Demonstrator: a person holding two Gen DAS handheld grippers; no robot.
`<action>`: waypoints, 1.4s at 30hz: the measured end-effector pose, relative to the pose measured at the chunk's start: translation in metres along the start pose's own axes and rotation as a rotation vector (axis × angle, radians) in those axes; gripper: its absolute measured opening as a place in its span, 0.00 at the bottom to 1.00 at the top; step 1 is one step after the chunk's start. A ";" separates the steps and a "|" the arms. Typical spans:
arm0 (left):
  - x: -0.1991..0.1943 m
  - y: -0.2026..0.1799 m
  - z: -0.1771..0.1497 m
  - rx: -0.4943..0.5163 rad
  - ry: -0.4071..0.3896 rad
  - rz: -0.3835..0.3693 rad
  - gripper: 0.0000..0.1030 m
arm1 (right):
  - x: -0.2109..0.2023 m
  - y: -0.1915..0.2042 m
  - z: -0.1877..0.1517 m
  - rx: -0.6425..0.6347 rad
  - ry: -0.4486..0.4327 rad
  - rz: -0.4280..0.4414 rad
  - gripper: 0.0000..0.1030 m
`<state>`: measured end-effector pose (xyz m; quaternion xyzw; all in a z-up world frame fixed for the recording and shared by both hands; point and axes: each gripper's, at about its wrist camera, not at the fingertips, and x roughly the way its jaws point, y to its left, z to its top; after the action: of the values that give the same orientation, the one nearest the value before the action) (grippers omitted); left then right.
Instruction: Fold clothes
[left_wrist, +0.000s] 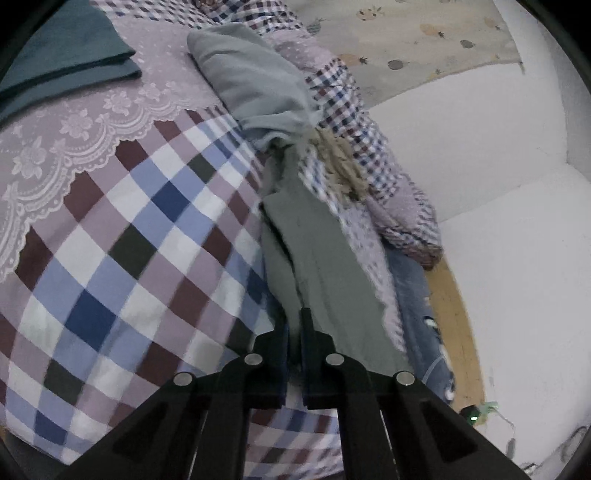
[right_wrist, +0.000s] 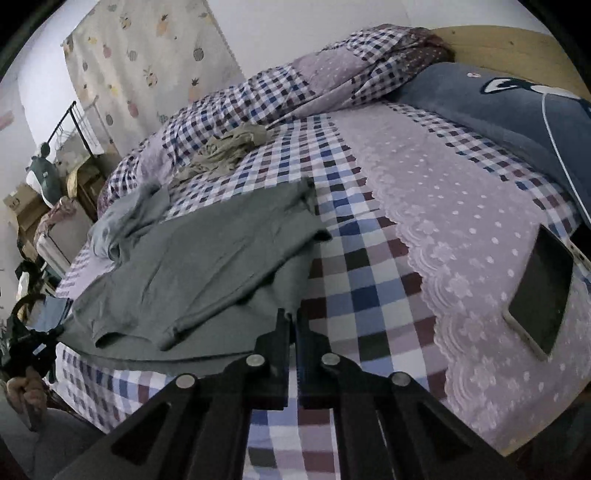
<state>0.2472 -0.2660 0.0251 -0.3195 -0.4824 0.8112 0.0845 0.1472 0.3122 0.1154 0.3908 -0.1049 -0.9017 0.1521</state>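
Note:
A grey-green garment (right_wrist: 207, 258) lies spread on the checked bed, partly folded over itself. In the right wrist view its near corner is pinched between the fingers of my right gripper (right_wrist: 291, 317), which is shut on it. My left gripper (left_wrist: 295, 325) is shut on another edge of the same grey-green garment (left_wrist: 314, 258), which stretches away from it. From the right wrist view the left gripper (right_wrist: 33, 339) shows at the far left with a hand (right_wrist: 22, 391) below it.
A light grey garment (left_wrist: 255, 85) and a beige one (left_wrist: 340, 162) lie crumpled against the checked quilt (right_wrist: 280, 85). A folded teal garment (left_wrist: 66, 48) sits on the lace cover. A phone (right_wrist: 539, 291) and a blue pillow (right_wrist: 498, 110) lie to the right.

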 end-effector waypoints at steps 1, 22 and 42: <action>-0.002 -0.001 -0.002 -0.008 -0.008 -0.012 0.03 | -0.002 0.001 -0.001 0.001 -0.002 -0.001 0.00; -0.017 0.004 -0.033 -0.104 0.040 0.009 0.03 | -0.038 0.050 -0.035 -0.160 -0.038 -0.234 0.54; -0.012 0.014 -0.029 -0.124 0.109 -0.085 0.03 | 0.065 0.378 -0.172 -1.176 -0.186 0.026 0.78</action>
<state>0.2763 -0.2578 0.0093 -0.3473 -0.5394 0.7568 0.1250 0.3046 -0.0748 0.0723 0.1591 0.3943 -0.8370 0.3444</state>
